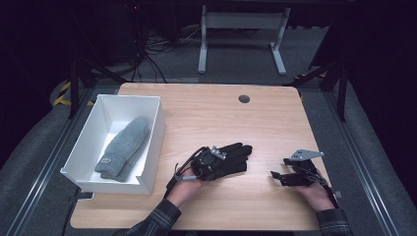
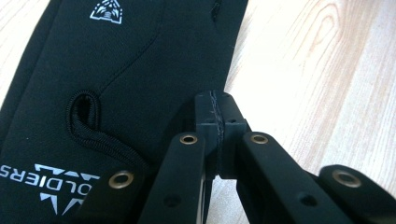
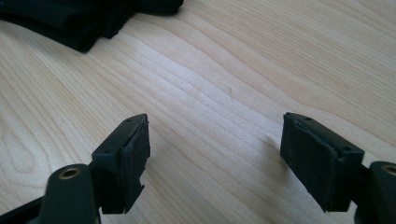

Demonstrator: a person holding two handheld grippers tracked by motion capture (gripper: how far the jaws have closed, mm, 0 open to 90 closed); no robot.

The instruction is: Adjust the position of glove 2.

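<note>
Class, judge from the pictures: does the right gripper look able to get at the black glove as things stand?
Probably yes. The right gripper is open and holds nothing, with bare table between it and the black glove. The left gripper, shut, is at the glove's other end.

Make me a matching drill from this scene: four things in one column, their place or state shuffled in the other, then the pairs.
1. grey mitten
2. black glove
3. left tongs
4. right tongs

A. jaws pressed together at the glove's edge
B. jaws wide apart over bare wood
C. lying inside the white box
D. flat on the table, by the left hand

Pairs: 1-C, 2-D, 3-A, 4-B
</note>
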